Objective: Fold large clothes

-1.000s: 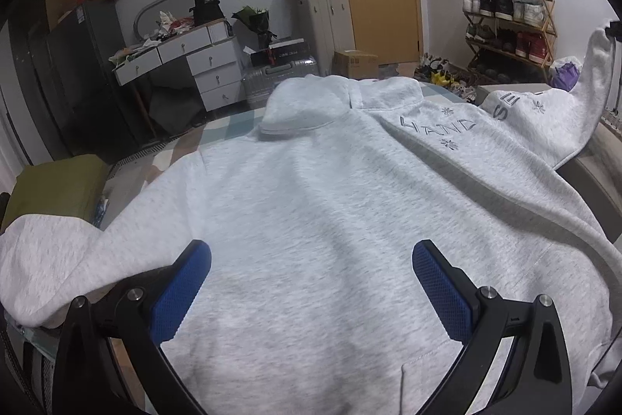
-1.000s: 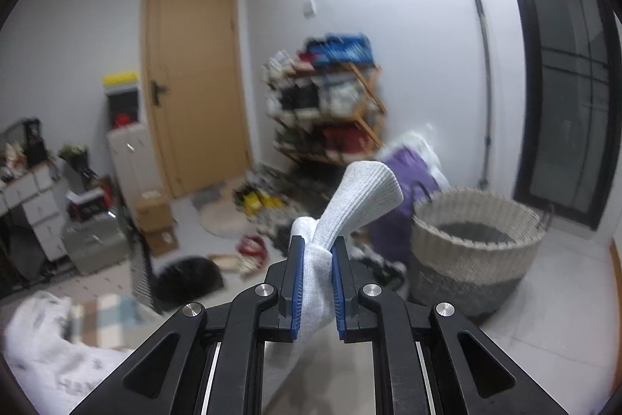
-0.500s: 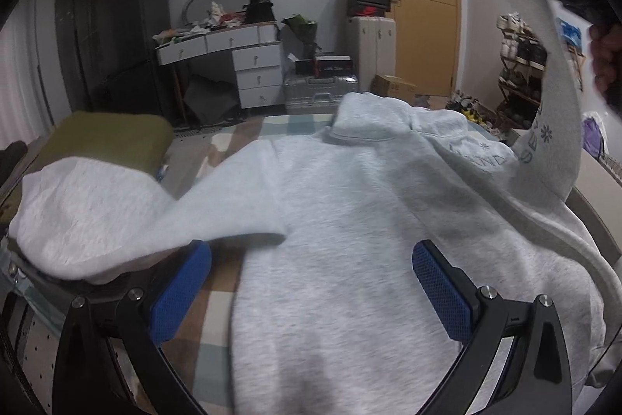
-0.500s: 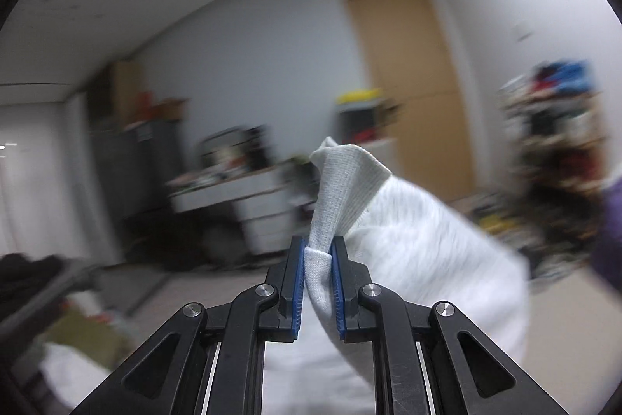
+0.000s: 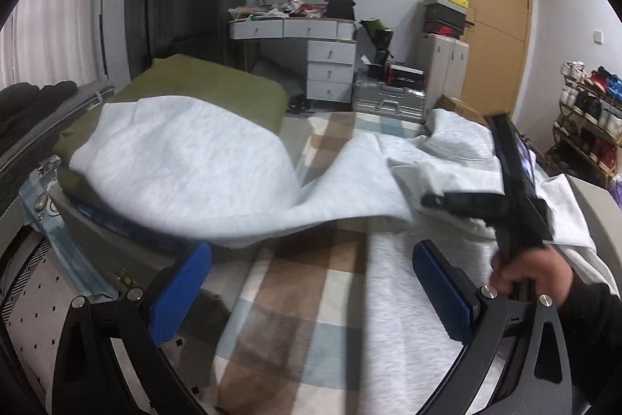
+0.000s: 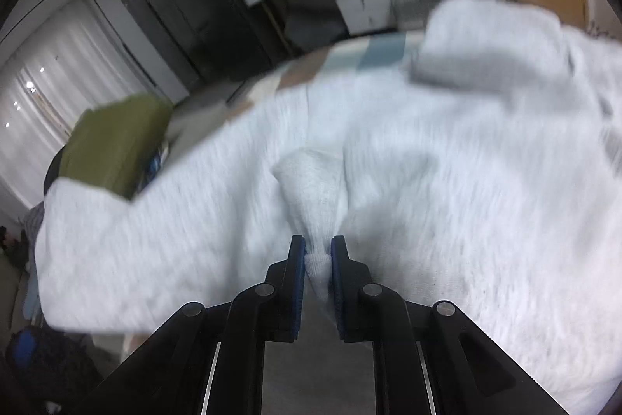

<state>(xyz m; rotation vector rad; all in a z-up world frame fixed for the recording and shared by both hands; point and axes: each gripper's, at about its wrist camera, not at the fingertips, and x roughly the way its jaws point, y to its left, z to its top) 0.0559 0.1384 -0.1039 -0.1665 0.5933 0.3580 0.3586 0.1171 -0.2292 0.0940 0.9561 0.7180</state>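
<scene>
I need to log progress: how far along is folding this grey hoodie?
Early stage. Nothing is fully folded yet. In hand: the right claw grips a sleeve cuff over the hoodie's body. Left to do: the other sleeve lies spread over the green cushion, the left claw is open and empty.

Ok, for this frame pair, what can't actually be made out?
- Right wrist view: the grey hoodie is motion-blurred, so its print and folds are unreadable.
- Right wrist view: which part the right claw pinches; the fabric bunches there.
- Left wrist view: the right claw's tips, behind its own blurred body.
- Left wrist view: shoe rack cut by the edge.
</scene>
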